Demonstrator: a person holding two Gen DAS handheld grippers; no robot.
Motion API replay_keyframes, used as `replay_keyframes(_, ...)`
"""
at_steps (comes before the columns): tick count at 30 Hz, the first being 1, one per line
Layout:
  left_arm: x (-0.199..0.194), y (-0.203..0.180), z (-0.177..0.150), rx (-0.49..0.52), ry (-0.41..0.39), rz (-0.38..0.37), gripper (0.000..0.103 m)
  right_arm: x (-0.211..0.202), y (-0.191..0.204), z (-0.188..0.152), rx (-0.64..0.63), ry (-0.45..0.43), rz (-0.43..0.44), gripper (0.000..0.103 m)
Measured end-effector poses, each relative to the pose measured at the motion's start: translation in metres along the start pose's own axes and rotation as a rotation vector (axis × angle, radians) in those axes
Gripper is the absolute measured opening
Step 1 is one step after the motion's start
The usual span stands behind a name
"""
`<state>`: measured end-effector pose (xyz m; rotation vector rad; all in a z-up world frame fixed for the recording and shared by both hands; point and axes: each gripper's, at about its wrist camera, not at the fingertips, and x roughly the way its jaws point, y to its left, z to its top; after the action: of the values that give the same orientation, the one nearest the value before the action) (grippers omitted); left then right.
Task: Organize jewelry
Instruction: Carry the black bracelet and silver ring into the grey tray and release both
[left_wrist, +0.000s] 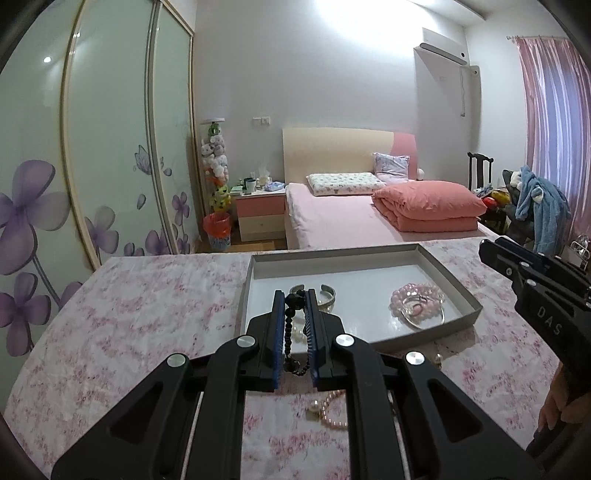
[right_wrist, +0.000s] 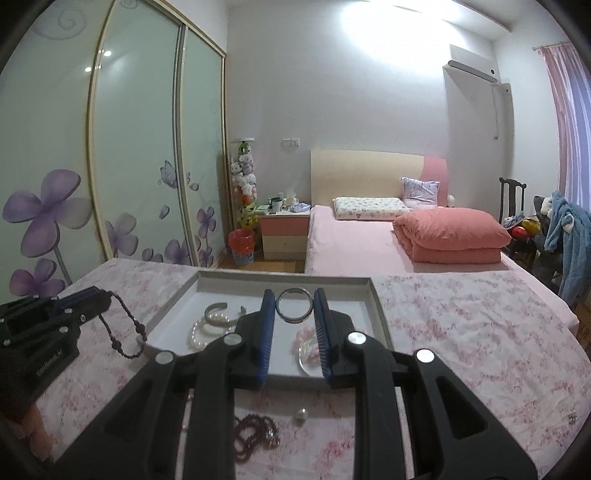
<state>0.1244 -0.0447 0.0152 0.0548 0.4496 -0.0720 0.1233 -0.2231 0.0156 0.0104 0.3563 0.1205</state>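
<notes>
A grey shallow tray (left_wrist: 454, 284) sits on the floral cloth; it also shows in the right wrist view (right_wrist: 376, 306). My left gripper (left_wrist: 295, 295) is shut on a dark beaded necklace (left_wrist: 288, 332), which hangs over the tray's near left edge; the necklace also shows in the right wrist view (right_wrist: 125, 332). My right gripper (right_wrist: 294, 295) is shut on a dark metal bangle (right_wrist: 294, 304) above the tray. In the tray lie a silver cuff (left_wrist: 325, 293), a pink bead bracelet (left_wrist: 417, 295), a clear bangle (left_wrist: 424, 317) and a pearl bracelet (right_wrist: 201, 332).
Loose on the cloth near me lie a pearl strand (left_wrist: 328, 410), a dark red bead bracelet (right_wrist: 255, 435), a single pearl piece (right_wrist: 301, 414) and a small brooch (right_wrist: 572, 416). A bed (left_wrist: 351, 218) stands beyond the table.
</notes>
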Motion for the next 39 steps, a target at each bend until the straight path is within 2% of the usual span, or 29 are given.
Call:
replay_keyframes(11, 0.039, -0.002, 0.015, -0.027, 0.008, -0.018, 0.012, 0.036, -0.003, 0.011, 0.015, 0.007, -0.004, 0.022)
replay_keyframes(25, 0.084, -0.007, 0.014, -0.030, 0.068, -0.057, 0.012, 0.091, -0.007, 0.001, 0.049, 0.100, -0.004, 0.022)
replay_keyframes(34, 0.111, -0.010, 0.010, -0.032, 0.122, -0.089, 0.012, 0.131, -0.019, -0.005, 0.136, 0.215, 0.042, 0.022)
replay_keyframes(37, 0.116, -0.010, 0.009, -0.041, 0.142, -0.107, 0.012, 0.136, -0.023, -0.007, 0.171, 0.239, 0.064, 0.023)
replay_keyframes(39, 0.117, -0.007, 0.008, -0.055, 0.146, -0.108, 0.012, 0.135, -0.026, -0.008, 0.180, 0.237, 0.060, 0.034)
